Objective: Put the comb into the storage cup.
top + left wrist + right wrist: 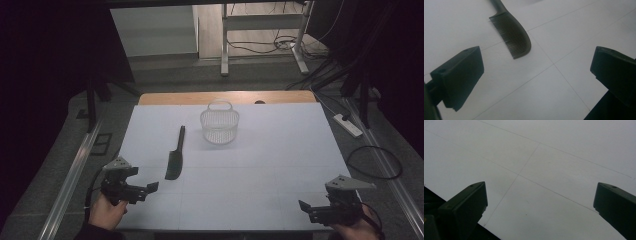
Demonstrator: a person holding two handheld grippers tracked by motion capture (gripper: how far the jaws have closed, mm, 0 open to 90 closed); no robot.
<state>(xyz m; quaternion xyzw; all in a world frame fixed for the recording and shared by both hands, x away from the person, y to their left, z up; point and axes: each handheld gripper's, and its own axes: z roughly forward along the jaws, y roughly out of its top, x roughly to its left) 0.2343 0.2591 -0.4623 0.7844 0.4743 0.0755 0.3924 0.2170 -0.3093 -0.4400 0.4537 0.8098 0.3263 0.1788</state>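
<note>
— Two things on the table, then? Count them for me.

— Two: one black comb (pixel 175 152) and one clear wire-mesh basket (pixel 220 125), both on the white table (pixel 280 150). And two grippers, one in each of my hands.

— Where does the comb lie?

— Flat on the left half, handle pointing to the far edge, toothed end toward me. My left gripper (pixel 147 190) hangs near that toothed end, a little toward me and to its left, not touching. Its jaws stand wide apart and hold nothing.

— And the other hand?

— My right gripper (pixel 306 207) sits at the near right corner, well apart from the comb and the basket. Jaws spread wide there too, with nothing between them.

— Anything in the way?

— Bare tabletop lies between the left jaws and the comb. The basket stands upright farther back, near the middle, its handle raised, beside the comb's handle tip but apart from it.

— What do the close views add?

— Left gripper view: the comb's (pixel 511 37) fine teeth, each row sharp, with thin seam lines crossing the white surface. Right gripper view: those seams and plain white board. The high view alone takes in the basket, a strip of wood (pixel 225 97) at the table's far edge, cables and a power strip (pixel 347 125) on the floor.
</note>
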